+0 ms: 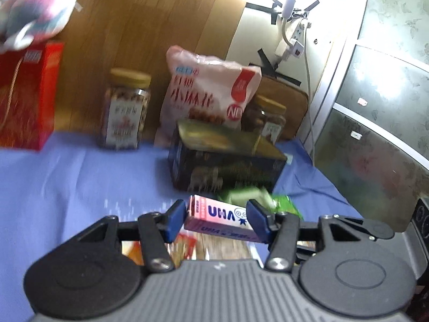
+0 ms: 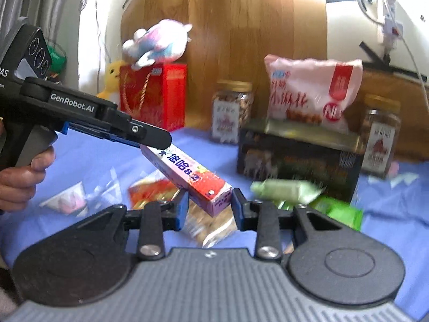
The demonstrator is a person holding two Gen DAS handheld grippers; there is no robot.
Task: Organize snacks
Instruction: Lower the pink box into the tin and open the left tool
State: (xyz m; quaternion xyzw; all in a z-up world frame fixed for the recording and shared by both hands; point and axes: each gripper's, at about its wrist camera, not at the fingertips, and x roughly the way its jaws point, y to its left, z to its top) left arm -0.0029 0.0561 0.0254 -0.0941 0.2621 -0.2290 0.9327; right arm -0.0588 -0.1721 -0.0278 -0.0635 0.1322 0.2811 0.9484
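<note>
A long pink UHA candy box [image 1: 214, 212] hangs tilted above the blue tablecloth [image 1: 80, 182]. My left gripper [image 1: 217, 220] is shut on one end, its blue pads pressed on both short sides. In the right wrist view the left gripper [image 2: 161, 139] comes in from the upper left and holds the higher end of the candy box [image 2: 187, 171]. The lower end sits between the pads of my right gripper [image 2: 210, 209], which is shut on it. A person's hand [image 2: 24, 177] holds the left gripper's handle.
Behind the box stand a dark tin [image 2: 295, 158], a pink snack bag [image 2: 308, 91] leaning on it, two nut jars [image 2: 232, 110], a red gift box [image 2: 152, 94] and a plush toy [image 2: 158, 43]. Green packets [image 2: 289, 190], an orange packet [image 2: 152, 190] and a clear cracker pack [image 2: 209, 228] lie on the cloth.
</note>
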